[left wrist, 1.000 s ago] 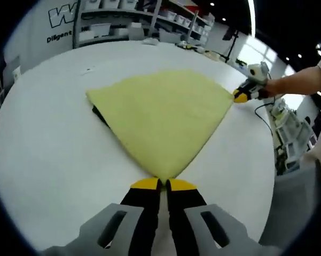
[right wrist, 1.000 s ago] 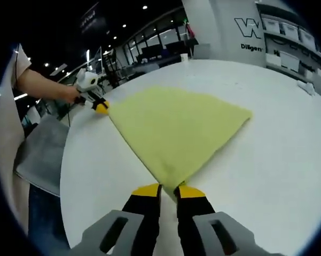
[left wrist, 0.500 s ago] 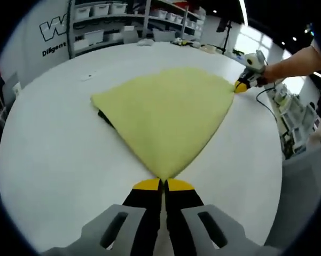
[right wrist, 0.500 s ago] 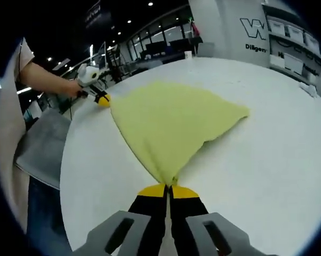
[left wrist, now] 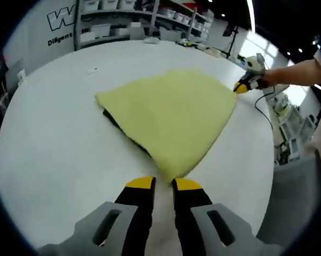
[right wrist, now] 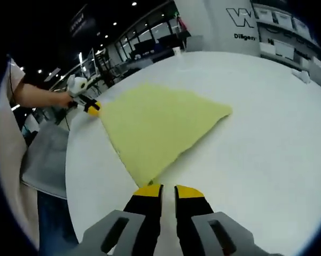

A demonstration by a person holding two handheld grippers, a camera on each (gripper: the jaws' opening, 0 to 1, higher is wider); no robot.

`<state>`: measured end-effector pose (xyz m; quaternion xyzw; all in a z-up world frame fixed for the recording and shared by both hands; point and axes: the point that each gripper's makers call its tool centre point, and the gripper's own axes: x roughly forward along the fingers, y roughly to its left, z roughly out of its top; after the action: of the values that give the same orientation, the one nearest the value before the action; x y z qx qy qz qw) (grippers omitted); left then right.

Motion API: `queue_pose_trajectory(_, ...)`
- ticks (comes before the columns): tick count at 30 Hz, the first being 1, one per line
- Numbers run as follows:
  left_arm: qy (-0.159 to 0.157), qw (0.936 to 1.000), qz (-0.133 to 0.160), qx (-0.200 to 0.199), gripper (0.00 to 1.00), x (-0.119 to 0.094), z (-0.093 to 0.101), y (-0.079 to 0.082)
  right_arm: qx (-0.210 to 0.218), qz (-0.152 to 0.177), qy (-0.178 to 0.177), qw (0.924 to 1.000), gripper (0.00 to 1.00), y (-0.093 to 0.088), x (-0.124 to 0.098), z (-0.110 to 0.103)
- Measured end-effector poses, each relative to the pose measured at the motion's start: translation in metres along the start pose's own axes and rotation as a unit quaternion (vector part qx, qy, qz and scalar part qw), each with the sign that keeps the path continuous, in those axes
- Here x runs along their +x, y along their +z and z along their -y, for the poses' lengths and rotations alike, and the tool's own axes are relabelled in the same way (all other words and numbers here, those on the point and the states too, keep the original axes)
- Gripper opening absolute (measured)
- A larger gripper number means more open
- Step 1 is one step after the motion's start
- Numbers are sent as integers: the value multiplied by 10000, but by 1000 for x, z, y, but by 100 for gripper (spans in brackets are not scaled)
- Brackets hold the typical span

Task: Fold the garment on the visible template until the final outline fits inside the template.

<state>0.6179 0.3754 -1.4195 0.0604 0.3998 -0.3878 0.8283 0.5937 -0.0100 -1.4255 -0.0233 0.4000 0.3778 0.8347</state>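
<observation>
Yellow garment (left wrist: 171, 114) on white table (left wrist: 53, 138); wall lettering "W", "Diligen" (right wrist: 248, 36)

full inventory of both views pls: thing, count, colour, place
garment: 1, pale yellow, folded, flat on the table
dark layer: 1, black, peeking from under the garment's edge
table: 1, white, round
shelving: grey racks with bins, beyond the table
grey cloth: 1, beside the table edge
left gripper: yellow-tipped black jaws, parted, at the garment's near corner
right gripper: same colours, parted, at another corner
</observation>
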Motion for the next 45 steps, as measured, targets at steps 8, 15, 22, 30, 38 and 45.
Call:
queue_pose_trajectory(8,146,9949,351,-934,39,21,-23,37,251,330,-427,9982,16,36,24,22)
queue_pose_trajectory(15,517,9899,251,-1294,46,52,-37,48,381,325,-731,9961,22,50,50,34)
queue_pose_trajectory(22,736,9907,4,-1140,16,64,-41,47,283,256,-903,9952,10,55,59,36)
queue_pose_trajectory(30,723,9911,58,-1113,6,62,-46,45,-110,254,-972,9949,0,51,57,43)
queue_pose_trajectory(38,884,9855,264,-1427,26,60,-60,56,788,606,-1156,9883,10,63,51,65)
queue_pose_trajectory(45,890,9764,458,-1915,29,73,-73,82,1065,614,-1311,9837,12,79,65,77)
